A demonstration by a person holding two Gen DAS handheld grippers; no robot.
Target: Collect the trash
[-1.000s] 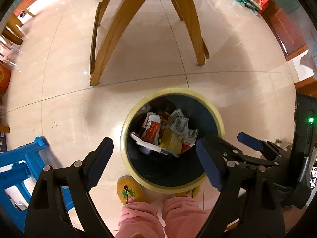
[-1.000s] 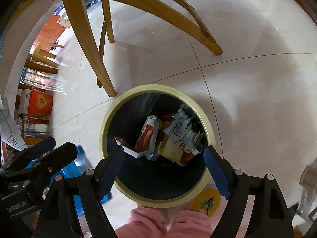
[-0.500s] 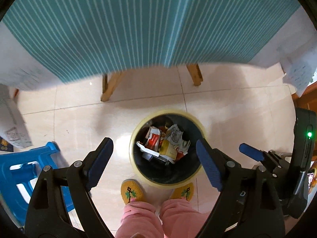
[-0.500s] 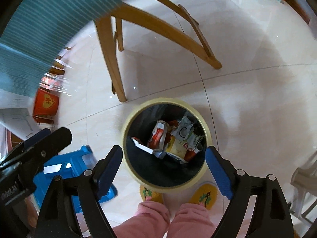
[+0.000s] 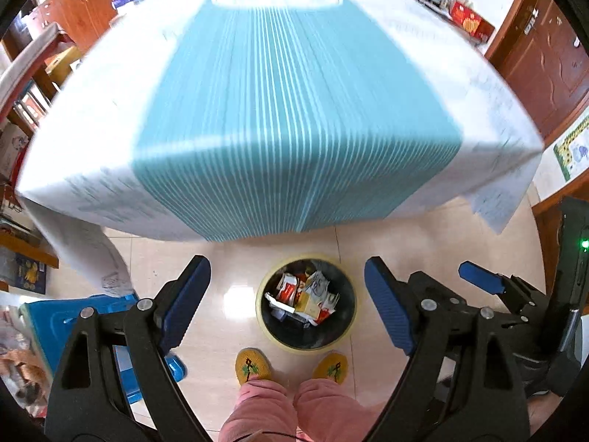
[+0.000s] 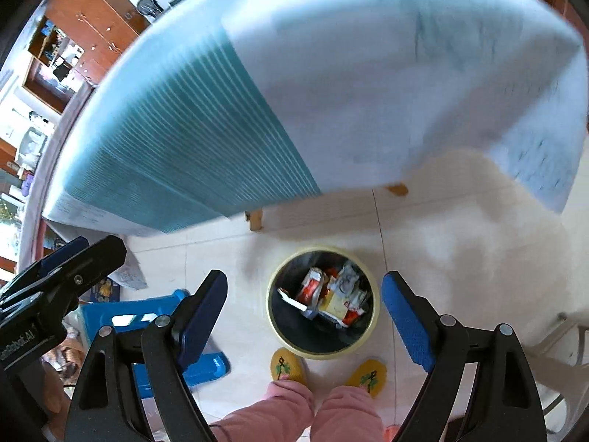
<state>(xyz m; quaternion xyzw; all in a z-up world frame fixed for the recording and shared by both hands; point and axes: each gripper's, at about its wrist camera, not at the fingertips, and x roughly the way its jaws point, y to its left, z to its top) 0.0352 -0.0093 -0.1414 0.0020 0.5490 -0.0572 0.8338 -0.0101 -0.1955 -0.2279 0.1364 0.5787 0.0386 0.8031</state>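
Both tongs, left tongs (image 5: 287,307) and right tongs (image 6: 305,318), gape wide and empty above the bin (image 5: 307,339); the counter (image 5: 294,92) lies ahead, equally near both.

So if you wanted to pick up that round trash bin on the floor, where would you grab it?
Probably by the yellow rim of the trash bin, coming straight down from above. The bin stands upright with its open top facing the grippers, so one finger could slip inside the wall and one outside. The near side, by the slippers, looks easiest, since the wrappers are heaped toward the far side.
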